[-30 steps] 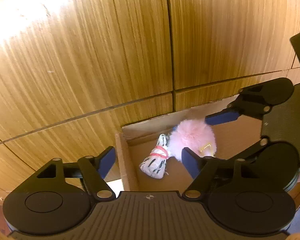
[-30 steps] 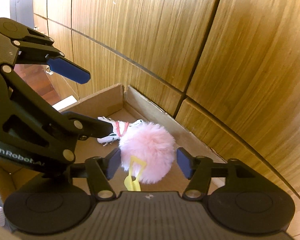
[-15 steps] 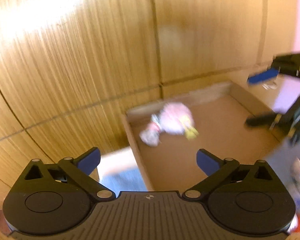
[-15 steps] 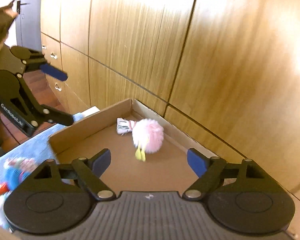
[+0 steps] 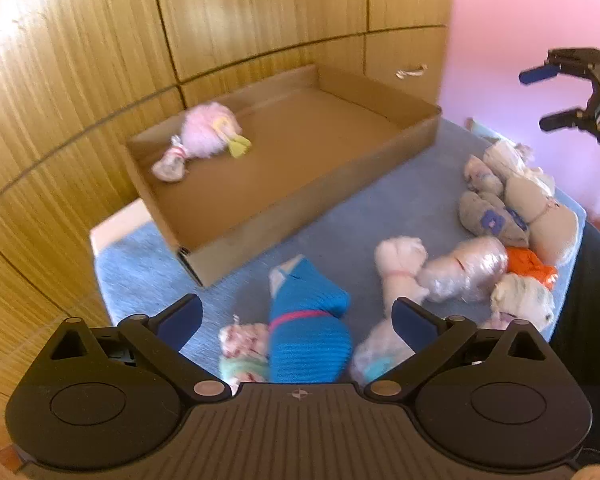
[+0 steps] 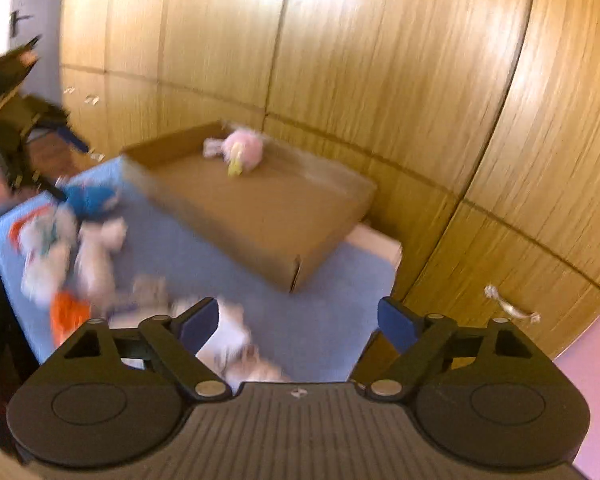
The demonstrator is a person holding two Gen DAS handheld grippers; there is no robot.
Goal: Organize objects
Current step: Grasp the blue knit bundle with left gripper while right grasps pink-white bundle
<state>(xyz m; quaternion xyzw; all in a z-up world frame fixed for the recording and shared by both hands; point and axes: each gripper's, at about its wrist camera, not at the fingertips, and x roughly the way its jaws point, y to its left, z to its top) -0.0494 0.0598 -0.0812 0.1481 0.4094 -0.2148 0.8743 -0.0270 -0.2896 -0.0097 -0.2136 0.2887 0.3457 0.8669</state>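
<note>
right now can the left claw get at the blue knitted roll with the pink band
Probably yes: the left claw is open and empty, and the blue knitted roll with the pink band lies right under it on the blue mat, top uncovered.

One cardboard box [image 5: 400, 144], two bundles inside [image 5: 204, 140], roughly ten more on the blue mat [image 5: 140, 268] (pile partly blurred)

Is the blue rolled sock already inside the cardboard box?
No, the blue rolled sock lies on the blue cloth outside the cardboard box, which holds only the pink fluffy bundle and a small patterned bundle.
</note>
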